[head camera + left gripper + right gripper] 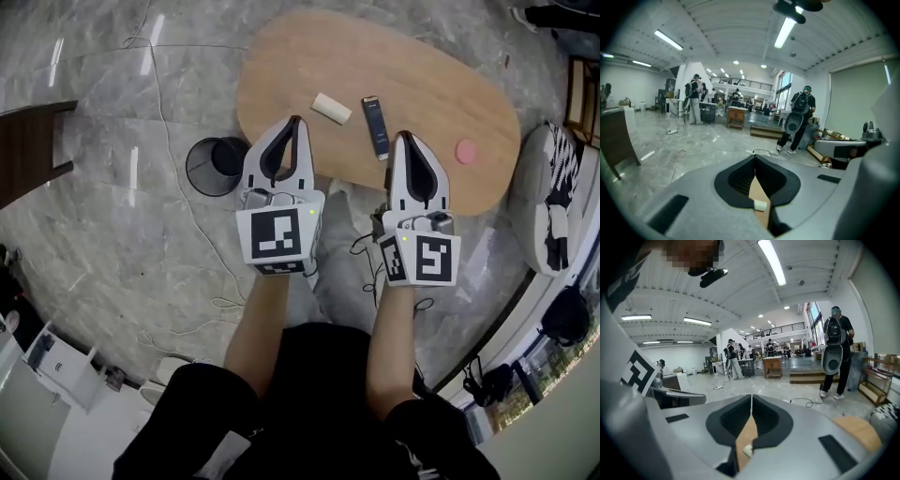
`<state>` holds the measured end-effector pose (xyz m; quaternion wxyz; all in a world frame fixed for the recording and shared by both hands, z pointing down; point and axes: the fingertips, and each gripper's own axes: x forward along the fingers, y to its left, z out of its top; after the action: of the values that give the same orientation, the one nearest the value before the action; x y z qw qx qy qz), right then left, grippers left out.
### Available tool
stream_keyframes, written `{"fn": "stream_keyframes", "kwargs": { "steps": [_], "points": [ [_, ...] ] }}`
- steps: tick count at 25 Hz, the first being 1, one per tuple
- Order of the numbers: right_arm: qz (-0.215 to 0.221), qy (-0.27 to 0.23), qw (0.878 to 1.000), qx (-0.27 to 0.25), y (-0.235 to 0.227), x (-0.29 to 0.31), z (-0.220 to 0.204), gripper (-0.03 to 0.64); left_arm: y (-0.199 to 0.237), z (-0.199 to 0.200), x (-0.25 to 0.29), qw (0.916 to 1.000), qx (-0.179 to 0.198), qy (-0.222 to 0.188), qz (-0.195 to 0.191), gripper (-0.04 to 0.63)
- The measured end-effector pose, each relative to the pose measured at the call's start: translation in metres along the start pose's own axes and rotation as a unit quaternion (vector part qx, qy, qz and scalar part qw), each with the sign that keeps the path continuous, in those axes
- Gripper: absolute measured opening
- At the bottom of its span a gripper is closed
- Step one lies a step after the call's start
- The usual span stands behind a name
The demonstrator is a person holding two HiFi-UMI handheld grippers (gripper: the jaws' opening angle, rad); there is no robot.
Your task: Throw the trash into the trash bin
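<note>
1. Hovering at the table's (422, 84) near edge, jaws pressed together, gripping nothing: left gripper (296, 120), right gripper (405, 136).
2. Standing on the floor just left of the left gripper: trash bin (214, 165).
3. Lying on the table just beyond the left gripper's tip, farther from the right, long axis slanting far-left to near-right: cream block (331, 108), presumably the trash.

Pale oblong scrap (331, 108) lies flat on the wooden table (422, 75). Black mesh trash bin (217, 165) stands upright, just beside the table's left end.
</note>
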<state>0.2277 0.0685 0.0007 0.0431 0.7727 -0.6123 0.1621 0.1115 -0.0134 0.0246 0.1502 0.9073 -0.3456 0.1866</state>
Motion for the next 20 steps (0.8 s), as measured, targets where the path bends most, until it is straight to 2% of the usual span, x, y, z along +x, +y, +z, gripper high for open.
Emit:
{"fn": "stream_keyframes", "kwargs": {
  "steps": [4, 10, 15, 20],
  "points": [
    [-0.023, 0.018, 0.999, 0.034, -0.020, 0.018, -0.051, 0.013, -0.001, -0.058, 0.032, 0.9996, -0.019, 0.022, 0.003, 0.006],
    [-0.006, 0.064, 0.997, 0.051, -0.017, 0.040, -0.136, 0.014, -0.004, -0.123, 0.056, 0.9984, -0.025, 0.050, -0.006, 0.006],
    [-0.015, 0.070, 0.995, 0.070, -0.034, 0.056, -0.189, 0.014, 0.015, -0.171, 0.082, 0.9976, -0.033, 0.057, 0.020, 0.006],
    [0.018, 0.100, 0.991, 0.083, -0.037, 0.072, -0.239, 0.014, 0.021, -0.201, 0.100, 0.9970, -0.031, 0.068, 0.023, 0.006]
  ]
}}
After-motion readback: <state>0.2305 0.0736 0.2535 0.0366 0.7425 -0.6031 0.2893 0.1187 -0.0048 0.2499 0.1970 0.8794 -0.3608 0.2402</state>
